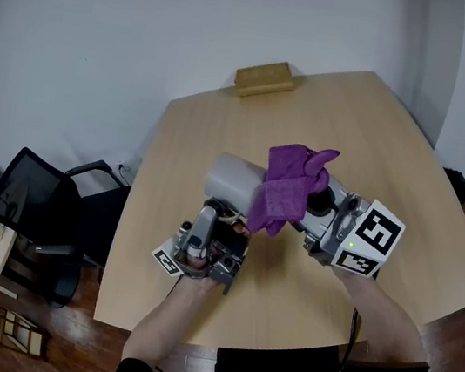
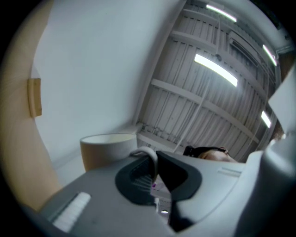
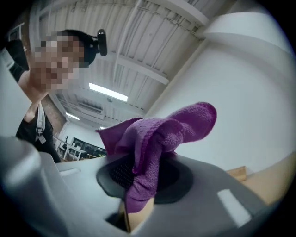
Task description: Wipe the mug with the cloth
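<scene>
Left fingers [image 2: 182,178] on mug handle [image 2: 149,155], right fingers [image 3: 180,178] gripping cloth [image 3: 157,139]

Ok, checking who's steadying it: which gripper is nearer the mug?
Left. The left gripper is clamped on the mug by its handle, just below its body in the head view. The right gripper sits to the mug's right, holding the purple cloth between them.

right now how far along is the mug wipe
Done: left gripper clamps the mug by its handle, right gripper grips the cloth. In hand: cloth looks laid against the mug. Left: the wiping itself; how much is wiped can't be told.
</scene>
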Action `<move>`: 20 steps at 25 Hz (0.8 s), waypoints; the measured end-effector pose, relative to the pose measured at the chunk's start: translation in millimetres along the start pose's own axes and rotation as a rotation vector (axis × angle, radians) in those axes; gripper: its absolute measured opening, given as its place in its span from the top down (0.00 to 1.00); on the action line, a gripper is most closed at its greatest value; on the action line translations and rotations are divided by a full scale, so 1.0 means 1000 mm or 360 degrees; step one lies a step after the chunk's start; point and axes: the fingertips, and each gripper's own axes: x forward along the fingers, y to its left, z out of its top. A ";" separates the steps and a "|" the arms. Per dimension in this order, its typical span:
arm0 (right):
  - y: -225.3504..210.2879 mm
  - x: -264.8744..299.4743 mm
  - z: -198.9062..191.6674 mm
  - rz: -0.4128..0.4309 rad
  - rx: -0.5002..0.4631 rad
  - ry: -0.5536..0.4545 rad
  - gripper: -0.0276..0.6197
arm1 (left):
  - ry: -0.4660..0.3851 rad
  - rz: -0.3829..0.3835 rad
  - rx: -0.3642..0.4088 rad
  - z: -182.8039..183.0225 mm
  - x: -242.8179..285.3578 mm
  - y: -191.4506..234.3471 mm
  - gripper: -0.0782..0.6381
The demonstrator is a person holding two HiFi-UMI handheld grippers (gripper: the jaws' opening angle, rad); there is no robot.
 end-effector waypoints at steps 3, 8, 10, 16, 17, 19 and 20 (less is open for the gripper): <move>-0.019 -0.007 -0.010 -0.0115 0.0109 0.0054 0.83 | -0.0025 -0.0006 0.0015 0.004 -0.003 0.002 0.85; -0.032 -0.011 -0.011 -0.0129 0.0290 0.0001 0.83 | -0.0115 -0.0097 0.0085 0.027 -0.004 -0.013 0.85; 0.000 -0.005 0.006 0.0130 0.0222 -0.0104 0.83 | -0.0107 -0.0113 0.0103 0.027 -0.002 -0.015 0.85; 0.052 0.020 -0.019 0.0331 0.0060 0.0070 0.83 | -0.0049 -0.0155 0.0094 0.018 0.003 -0.019 0.85; 0.045 0.020 -0.028 0.0289 0.0097 0.0113 0.83 | -0.0041 -0.0162 0.0095 0.018 0.002 -0.020 0.85; 0.026 0.018 -0.049 0.0163 0.0166 0.0229 0.83 | -0.0022 -0.0179 0.0095 0.018 0.001 -0.022 0.85; 0.015 0.016 -0.059 0.0083 0.0200 0.0293 0.83 | -0.0013 -0.0187 0.0100 0.017 0.002 -0.023 0.85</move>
